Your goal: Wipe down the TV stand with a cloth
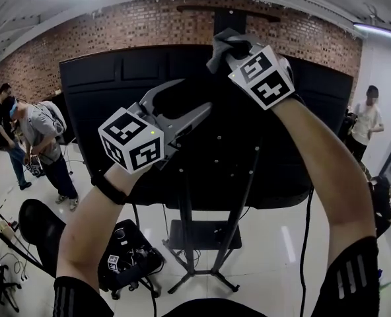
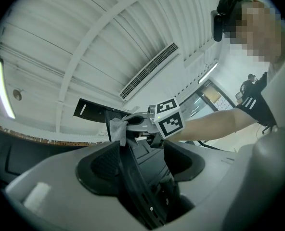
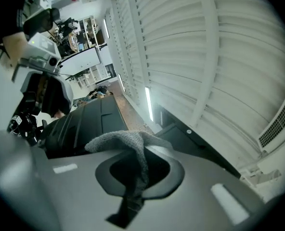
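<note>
Both arms are raised toward the back of a large black TV [image 1: 116, 84] mounted on the TV stand [image 1: 185, 230].

Right gripper [image 1: 234, 45]: jaws fully closed, pinching a grey cloth [image 1: 216, 55]. Its own view shows the cloth clamped in the jaw gap, with the free part bunched up and draped to one side. The cloth sits up at the TV's top edge, by the black mount post, well above the stand's floor legs and low shelf. Whether the cloth touches the panel cannot be told.

Left gripper [image 1: 195, 92]: jaws spread wide, gripping nothing. It is held in front of the TV's back panel, lower than the right gripper and to its left. In its own view the black panel shows through the gap between the jaws.

Surroundings: a brick wall [image 1: 129, 28] behind the TV; bystanders [image 1: 43, 137] at far left and another person [image 1: 367, 121] at right.
</note>
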A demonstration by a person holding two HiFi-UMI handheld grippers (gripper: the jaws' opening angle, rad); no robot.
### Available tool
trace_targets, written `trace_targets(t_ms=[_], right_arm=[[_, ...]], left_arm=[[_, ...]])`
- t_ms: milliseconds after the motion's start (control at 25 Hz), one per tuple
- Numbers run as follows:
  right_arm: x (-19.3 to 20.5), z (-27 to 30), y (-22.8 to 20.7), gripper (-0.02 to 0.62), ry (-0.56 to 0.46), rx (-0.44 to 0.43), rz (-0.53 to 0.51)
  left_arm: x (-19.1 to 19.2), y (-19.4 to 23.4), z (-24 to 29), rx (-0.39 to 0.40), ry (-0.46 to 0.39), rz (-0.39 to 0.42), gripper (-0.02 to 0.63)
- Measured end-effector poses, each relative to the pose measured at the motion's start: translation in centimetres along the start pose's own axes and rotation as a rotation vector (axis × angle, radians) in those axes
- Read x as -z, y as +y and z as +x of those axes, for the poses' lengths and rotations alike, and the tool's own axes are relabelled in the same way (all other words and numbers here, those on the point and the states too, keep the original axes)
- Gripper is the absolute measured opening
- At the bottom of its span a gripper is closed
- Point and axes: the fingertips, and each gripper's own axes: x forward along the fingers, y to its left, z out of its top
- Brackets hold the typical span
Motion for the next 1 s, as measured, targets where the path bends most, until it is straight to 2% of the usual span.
trace_targets(t_ms=[240, 360, 520, 760, 1000], right_arm=[[2.6, -1.1, 4.6, 0.009, 0.041, -0.036, -0.098], [4.1, -1.8, 7.2, 0.009, 0.066, -0.086, -0.125], [6.2, -2.3, 11.6, 0.009, 0.113, -0.163, -0.264], [9.5, -3.2, 17.1, 0.009, 0.194, -0.233, -0.375], [12.4, -3.9, 23.2, 0.009, 0.247, -0.304, -0.655]], left_arm=[[2.3, -1.8, -0.9, 0.006, 0.005, -0.01, 0.31], [3.1, -2.8, -1.0, 0.011, 0.008, -0.024, 0.31], [4.2, -4.0, -1.6, 0.019, 0.008, -0.008, 0.31], [5.4, -5.3, -3.8, -0.004, 0.011, -0.004, 0.308], [9.7, -5.3, -5.5, -0.035, 0.061, -0.034, 0.308]])
